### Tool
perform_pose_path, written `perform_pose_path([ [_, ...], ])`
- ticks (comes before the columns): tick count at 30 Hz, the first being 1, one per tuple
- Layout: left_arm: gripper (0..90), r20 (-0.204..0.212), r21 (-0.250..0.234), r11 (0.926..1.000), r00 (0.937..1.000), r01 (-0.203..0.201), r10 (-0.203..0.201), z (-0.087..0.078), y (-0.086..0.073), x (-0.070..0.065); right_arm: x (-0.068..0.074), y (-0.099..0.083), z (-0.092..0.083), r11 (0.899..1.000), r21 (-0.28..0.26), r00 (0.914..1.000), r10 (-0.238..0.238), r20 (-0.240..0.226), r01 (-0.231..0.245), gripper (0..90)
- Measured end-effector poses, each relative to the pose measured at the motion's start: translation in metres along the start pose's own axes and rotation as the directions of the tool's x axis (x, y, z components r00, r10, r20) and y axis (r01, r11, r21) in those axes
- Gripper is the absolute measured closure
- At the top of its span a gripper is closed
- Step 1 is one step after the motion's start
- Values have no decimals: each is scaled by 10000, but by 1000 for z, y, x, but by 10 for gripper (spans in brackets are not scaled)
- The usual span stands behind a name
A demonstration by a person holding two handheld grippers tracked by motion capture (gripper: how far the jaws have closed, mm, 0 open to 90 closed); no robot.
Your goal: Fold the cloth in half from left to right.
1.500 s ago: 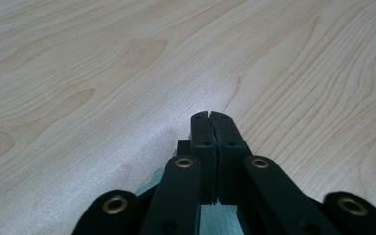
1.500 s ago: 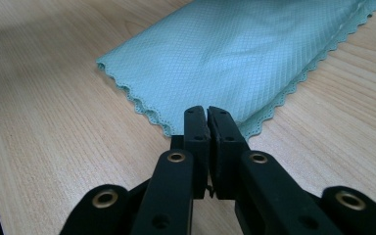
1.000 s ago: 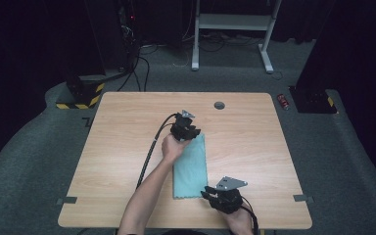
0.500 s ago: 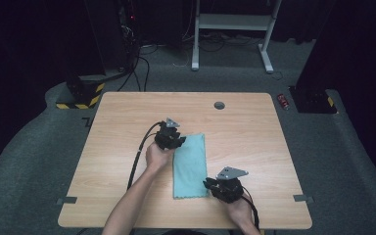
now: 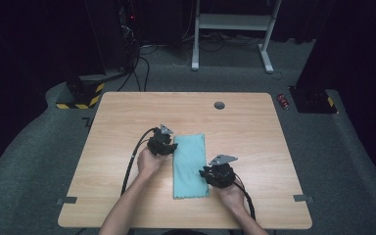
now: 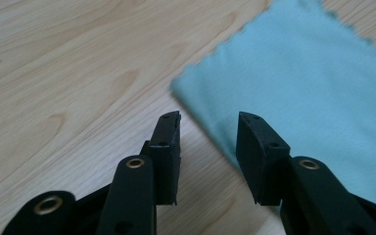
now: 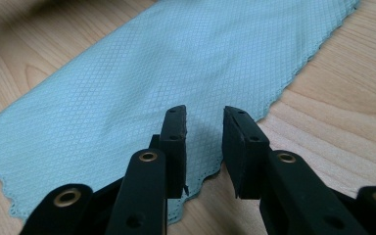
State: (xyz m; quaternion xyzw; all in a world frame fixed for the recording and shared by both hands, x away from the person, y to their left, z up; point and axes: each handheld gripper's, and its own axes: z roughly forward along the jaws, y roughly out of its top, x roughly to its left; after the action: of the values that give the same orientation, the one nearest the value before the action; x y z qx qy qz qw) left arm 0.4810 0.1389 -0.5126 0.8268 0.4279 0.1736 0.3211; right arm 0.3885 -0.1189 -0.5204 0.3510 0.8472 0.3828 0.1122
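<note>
Cloth (image 5: 190, 165) lies flat mid-table (image 5: 127, 117). Left gripper (image 5: 168, 145), jaws just opening, empty, angles low at its left edge. Right gripper (image 5: 209, 174), jaws just opening, straddles the right edge unpinched.

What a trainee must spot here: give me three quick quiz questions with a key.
1. True or false: the cloth hangs over the edge of the table.
2. Which tongs are at the end of the cloth nearer the person? A. left tongs B. right tongs
3. Which tongs clamp the cloth?
Key: 1 false, it lies wholly on the table. 2 B. 3 neither; both stand open at the cloth's edge, and their jaws have just been opening.
</note>
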Motion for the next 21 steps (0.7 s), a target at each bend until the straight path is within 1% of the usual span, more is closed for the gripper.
perform_pose_path([
  [1, 609, -40, -31, 10000, 10000, 29, -29, -1, -2, 2, 0, 0, 0, 10000, 8, 10000, -85, 32, 85, 713],
  [2, 610, -184, 11, 10000, 9998, 82, -82, -2, -3, 3, 1, 0, 0, 9999, 15, 9999, -143, 62, 143, 713],
  [3, 612, -394, 78, 9999, 9992, -75, 78, -4, -4, 4, 1, 0, 0, 9998, 5, 9997, -210, 99, 210, 711],
  [4, 614, -498, 2, 9999, 9987, -104, 104, -6, -6, 5, 2, 0, 0, 9998, 24, 9997, -186, 131, 186, 710],
  [5, 613, -403, -137, 9999, 9992, 3, -9, -9, -8, 6, 2, 0, 0, 9997, 32, 9996, -225, 145, 225, 708],
  [6, 612, -155, -377, 9991, 9997, 169, -175, -14, -10, 6, 3, 0, 0, 9997, 40, 9996, -230, 156, 229, 706],
  [7, 606, 16, -518, 9983, 9997, 249, -249, -18, -11, 4, 3, 0, 0, 9996, 58, 9995, -277, 172, 276, 704],
  [8, 600, 261, -718, 9972, 9994, 229, -211, -24, -12, -1, 3, 0, 1, 9995, 18, 9994, -307, 182, 307, 703],
  [9, 590, 453, -768, 9968, 9988, 200, -166, -27, -13, -6, 4, 0, 1, 9995, 33, 9993, -310, 190, 309, 702],
  [11, 573, 688, -852, 9963, 9975, -73, 132, -32, -14, -17, 5, 0, 1, 9995, 23, 9992, -330, 229, 330, 698],
  [12, 566, 800, -846, 9964, 9967, -72, 140, -32, -15, -22, 5, 0, 2, 9992, -21, 9988, -404, 272, 404, 698],
  [14, 556, 922, -654, 9977, 9954, -189, 249, -29, -18, -31, 6, 0, 2, 9989, -11, 9985, -467, 297, 468, 695],
  [15, 552, 888, -525, 9983, 9956, -263, 309, -27, -20, -34, 6, 0, 2, 9990, -12, 9986, -440, 290, 441, 695],
  [16, 552, 752, -451, 9980, 9960, -443, 477, -26, -24, -37, 5, 0, 2, 9990, -16, 9987, -443, 267, 443, 694],
  [18, 553, 529, -253, 9978, 9967, -609, 622, -26, -30, -37, 5, 0, 2, 9990, -5, 9987, -450, 251, 451, 692],
  [19, 548, 535, -323, 9984, 9974, -470, 487, -28, -33, -35, 6, 0, 2, 9989, -4, 9986, -460, 267, 460, 692],
  [20, 551, 466, -287, 9990, 9983, -343, 356, -30, -36, -32, 6, 0, 2, 9989, 11, 9986, -466, 270, 465, 690],
  [21, 550, 406, -278, 9991, 9987, -305, 316, -34, -39, -29, 6, 0, 2, 9989, 12, 9985, -479, 272, 479, 689],
])
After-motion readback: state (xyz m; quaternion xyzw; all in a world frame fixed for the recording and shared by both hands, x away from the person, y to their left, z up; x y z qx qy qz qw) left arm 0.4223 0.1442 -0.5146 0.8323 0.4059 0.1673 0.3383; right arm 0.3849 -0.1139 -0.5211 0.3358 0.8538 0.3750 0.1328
